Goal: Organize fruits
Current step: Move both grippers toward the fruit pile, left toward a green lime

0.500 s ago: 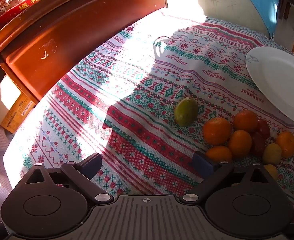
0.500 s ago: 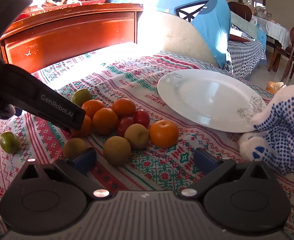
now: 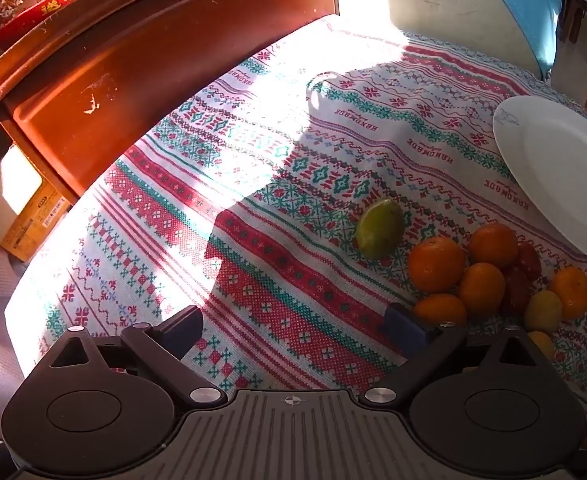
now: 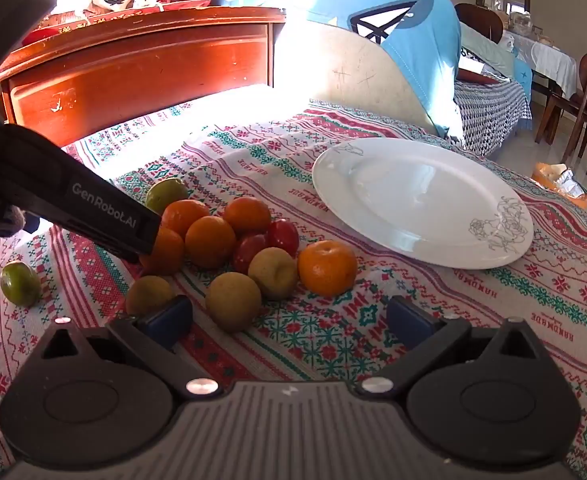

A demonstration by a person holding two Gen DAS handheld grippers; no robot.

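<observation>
A heap of fruit lies on the patterned tablecloth: several oranges (image 4: 327, 266), two red fruits (image 4: 283, 236) and three yellow-brown fruits (image 4: 233, 300). One green fruit (image 4: 165, 196) lies at the heap's far left side, and another green fruit (image 4: 19, 282) lies alone further left. An empty white plate (image 4: 421, 200) stands to the right of the heap. My right gripper (image 4: 289, 320) is open just in front of the heap, holding nothing. My left gripper (image 3: 295, 328) is open over bare cloth, left of the oranges (image 3: 435, 264) and the green fruit (image 3: 379, 228). Its black finger (image 4: 105, 220) reaches to the heap's left side.
A red-brown wooden cabinet (image 4: 141, 68) stands behind the table, with red boxes (image 3: 53, 0) on top. A blue-covered cushion (image 4: 413, 40) leans at the back right, and wooden chairs (image 4: 581, 92) stand beyond. A cardboard box (image 3: 33, 216) sits on the floor past the table's left edge.
A hand in a white glove with blue dots at the right edge of the right wrist view is gone. Both grippers and the fruit have kept still.
</observation>
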